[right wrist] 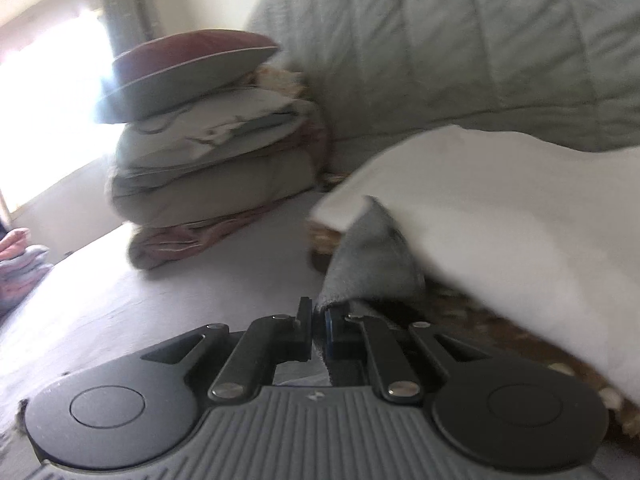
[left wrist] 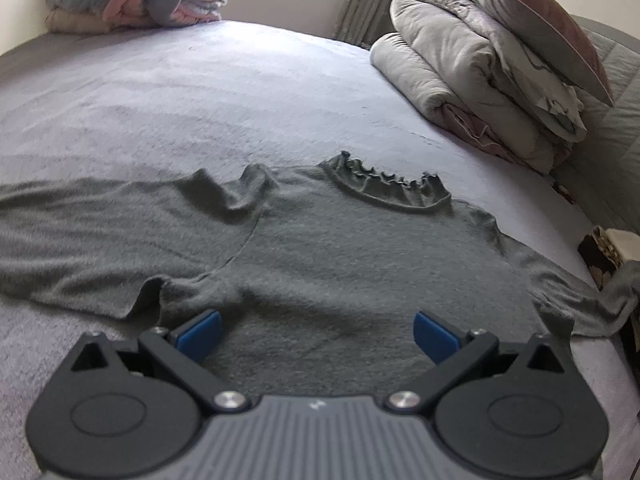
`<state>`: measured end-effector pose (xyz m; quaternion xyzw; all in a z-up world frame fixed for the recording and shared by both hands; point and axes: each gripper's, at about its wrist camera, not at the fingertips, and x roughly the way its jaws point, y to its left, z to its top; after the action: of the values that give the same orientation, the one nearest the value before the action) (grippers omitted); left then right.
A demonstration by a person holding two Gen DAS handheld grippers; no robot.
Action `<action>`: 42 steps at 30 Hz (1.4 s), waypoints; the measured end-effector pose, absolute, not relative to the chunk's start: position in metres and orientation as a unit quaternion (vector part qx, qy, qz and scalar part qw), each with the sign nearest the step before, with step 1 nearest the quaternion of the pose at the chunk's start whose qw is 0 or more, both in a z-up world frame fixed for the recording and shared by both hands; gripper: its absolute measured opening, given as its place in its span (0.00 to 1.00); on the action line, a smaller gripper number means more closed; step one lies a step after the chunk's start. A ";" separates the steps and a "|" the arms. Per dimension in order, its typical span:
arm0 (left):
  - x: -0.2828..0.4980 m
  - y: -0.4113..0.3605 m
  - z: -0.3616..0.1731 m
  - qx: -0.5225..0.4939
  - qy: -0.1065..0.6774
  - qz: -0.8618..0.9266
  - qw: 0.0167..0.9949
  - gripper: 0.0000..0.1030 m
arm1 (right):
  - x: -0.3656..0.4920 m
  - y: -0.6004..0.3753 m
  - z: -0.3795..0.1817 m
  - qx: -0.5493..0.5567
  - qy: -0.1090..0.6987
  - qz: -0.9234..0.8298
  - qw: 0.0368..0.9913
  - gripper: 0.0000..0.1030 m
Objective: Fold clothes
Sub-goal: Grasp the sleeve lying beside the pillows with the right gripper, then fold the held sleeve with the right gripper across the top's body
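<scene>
A plain dark grey knit top with a frilled collar [left wrist: 320, 248] lies on the pale lilac-grey bedsheet [left wrist: 200, 92]. At the bed's far right corner, grey and dusty-pink folded quilts [left wrist: 472, 80]. Blue gripper pads [left wrist: 200, 334].

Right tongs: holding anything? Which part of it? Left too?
Right tongs are shut on the grey top, pinching a fabric edge, apparently the end of a sleeve. Left tongs are open above the top's body, holding nothing.
</scene>
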<state>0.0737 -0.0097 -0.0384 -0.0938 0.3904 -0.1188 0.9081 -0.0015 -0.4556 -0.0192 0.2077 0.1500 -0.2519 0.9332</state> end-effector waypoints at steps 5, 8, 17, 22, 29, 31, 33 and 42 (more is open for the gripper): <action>0.072 -0.015 -0.037 -0.086 0.387 -0.132 0.909 0.99 | 0.007 -0.426 -0.009 0.192 0.156 -0.201 0.948 0.06; 0.072 -0.015 -0.037 -0.084 0.389 -0.134 0.908 0.99 | 0.012 -0.407 -0.006 0.187 0.162 -0.173 0.953 0.06; 0.074 -0.013 -0.039 -0.088 0.406 -0.124 0.901 0.96 | 0.028 -0.353 -0.002 0.180 0.178 -0.098 0.963 0.06; 0.074 0.001 -0.036 -0.145 0.406 -0.127 0.893 0.92 | 0.035 -0.319 -0.001 0.166 0.183 -0.055 0.967 0.06; 0.070 0.025 -0.027 -0.234 0.389 -0.135 0.881 0.88 | 0.041 -0.266 -0.005 0.123 0.203 0.013 0.971 0.06; 0.070 0.029 -0.026 -0.250 0.387 -0.141 0.876 0.88 | 0.040 -0.252 -0.009 0.104 0.211 0.030 0.971 0.06; 0.070 0.032 -0.026 -0.265 0.387 -0.147 0.871 0.88 | 0.039 -0.238 -0.012 0.084 0.218 0.045 0.971 0.06; 0.072 0.035 -0.032 -0.296 0.396 -0.165 0.853 0.88 | 0.029 -0.191 -0.025 -0.004 0.253 0.120 0.960 0.05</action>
<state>0.0715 0.0354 -0.0317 -0.2956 0.3964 -0.1650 0.8534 0.0294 -0.1906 -0.0248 -0.0039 0.2530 0.1204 0.9599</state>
